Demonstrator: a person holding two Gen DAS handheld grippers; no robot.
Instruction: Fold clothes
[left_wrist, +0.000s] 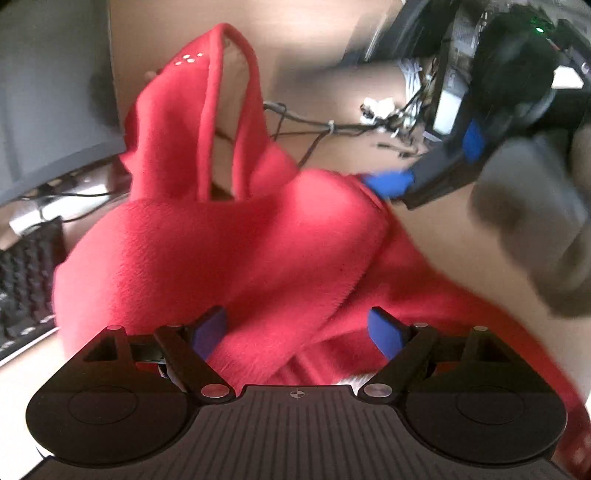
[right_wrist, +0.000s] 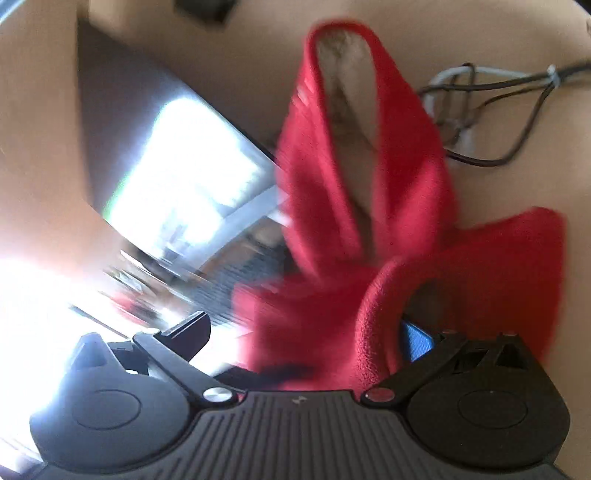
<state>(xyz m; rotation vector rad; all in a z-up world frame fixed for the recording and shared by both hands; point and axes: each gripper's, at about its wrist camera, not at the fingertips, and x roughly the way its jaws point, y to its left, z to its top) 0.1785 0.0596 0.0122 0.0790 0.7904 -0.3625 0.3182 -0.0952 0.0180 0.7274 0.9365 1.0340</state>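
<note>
A red fleece garment (left_wrist: 229, 251) with a strap loop at its far end lies bunched on the tan table (left_wrist: 303, 48). My left gripper (left_wrist: 297, 332) is open, its blue-padded fingers spread either side of the cloth's near folds. My right gripper (left_wrist: 388, 184) shows at the right of the left wrist view, its blue fingertip touching the garment's right edge. In the right wrist view the garment (right_wrist: 332, 295) fills the space between the wide-spread fingers of the right gripper (right_wrist: 310, 332), and red cloth wraps over the right blue pad (right_wrist: 417, 339). Both views are motion-blurred.
A black keyboard (left_wrist: 26, 280) and a grey monitor (left_wrist: 48, 92) stand at the left. Tangled cables (left_wrist: 332, 129) (right_wrist: 498, 110) lie on the table behind the garment. A bright screen (right_wrist: 192, 166) shows at the left of the right wrist view.
</note>
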